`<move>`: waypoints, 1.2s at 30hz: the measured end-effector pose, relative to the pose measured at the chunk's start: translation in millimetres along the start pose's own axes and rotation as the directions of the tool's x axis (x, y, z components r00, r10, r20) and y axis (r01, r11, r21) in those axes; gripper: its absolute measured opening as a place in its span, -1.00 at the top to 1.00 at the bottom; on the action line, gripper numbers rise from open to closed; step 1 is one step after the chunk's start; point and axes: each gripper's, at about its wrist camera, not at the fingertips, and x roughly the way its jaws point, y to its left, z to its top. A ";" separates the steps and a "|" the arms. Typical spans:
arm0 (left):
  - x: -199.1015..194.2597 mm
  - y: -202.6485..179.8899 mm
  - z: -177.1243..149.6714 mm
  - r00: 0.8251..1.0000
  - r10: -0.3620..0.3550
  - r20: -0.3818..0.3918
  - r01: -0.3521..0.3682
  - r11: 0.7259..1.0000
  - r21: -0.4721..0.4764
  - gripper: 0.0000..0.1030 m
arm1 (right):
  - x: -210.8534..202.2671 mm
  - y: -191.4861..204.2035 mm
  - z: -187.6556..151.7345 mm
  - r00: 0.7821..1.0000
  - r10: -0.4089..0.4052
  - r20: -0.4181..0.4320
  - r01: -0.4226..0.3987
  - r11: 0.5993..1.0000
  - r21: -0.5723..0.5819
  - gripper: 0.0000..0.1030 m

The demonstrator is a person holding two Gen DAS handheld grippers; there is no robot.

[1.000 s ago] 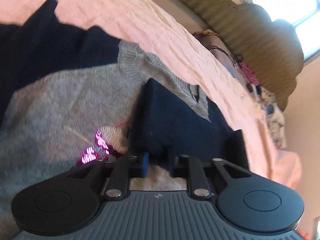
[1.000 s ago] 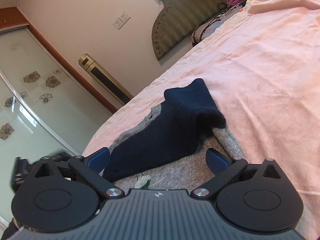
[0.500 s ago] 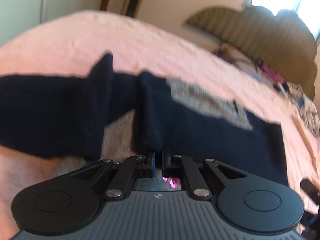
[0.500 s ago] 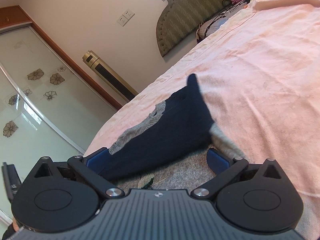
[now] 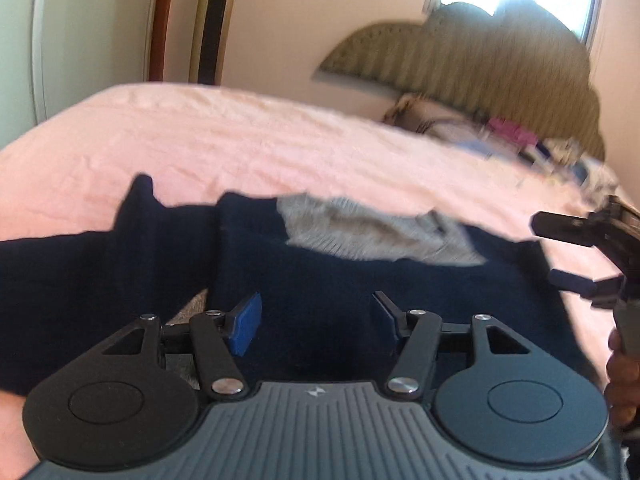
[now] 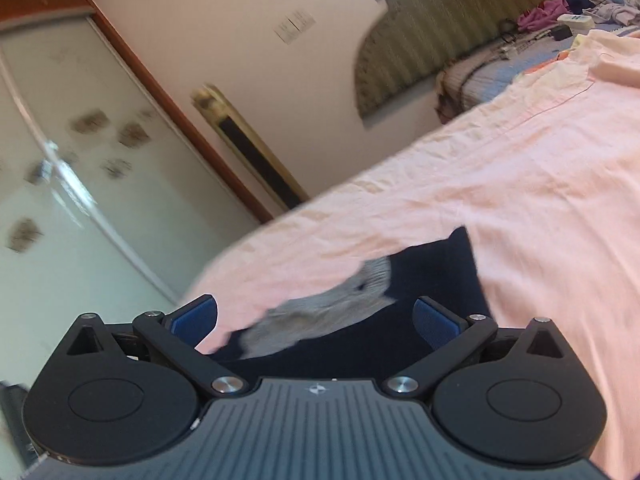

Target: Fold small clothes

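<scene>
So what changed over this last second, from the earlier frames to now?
The left claw, shut on the navy sleeve earlier, carried it across the grey-and-navy sweater and has just been opening; the sleeve lies flat between its spread jaws, released. The right claw pulled back, still open and empty. The sweater stays on the pink bedsheet.

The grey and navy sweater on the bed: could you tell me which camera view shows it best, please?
The left wrist view shows the sweater best: it spreads across the frame on the pink bedsheet, navy sleeve out to the left, grey collar part at the far edge. The right wrist view shows only a blurred strip of it, grey beside navy, just beyond the fingers.
</scene>
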 end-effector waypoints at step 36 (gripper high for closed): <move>115.9 2.9 88.0 0.979 0.202 -0.036 -0.171 0.899 0.403 1.00 | 46.1 -11.0 -24.7 0.986 -0.167 0.000 0.164 0.967 -0.196 -1.00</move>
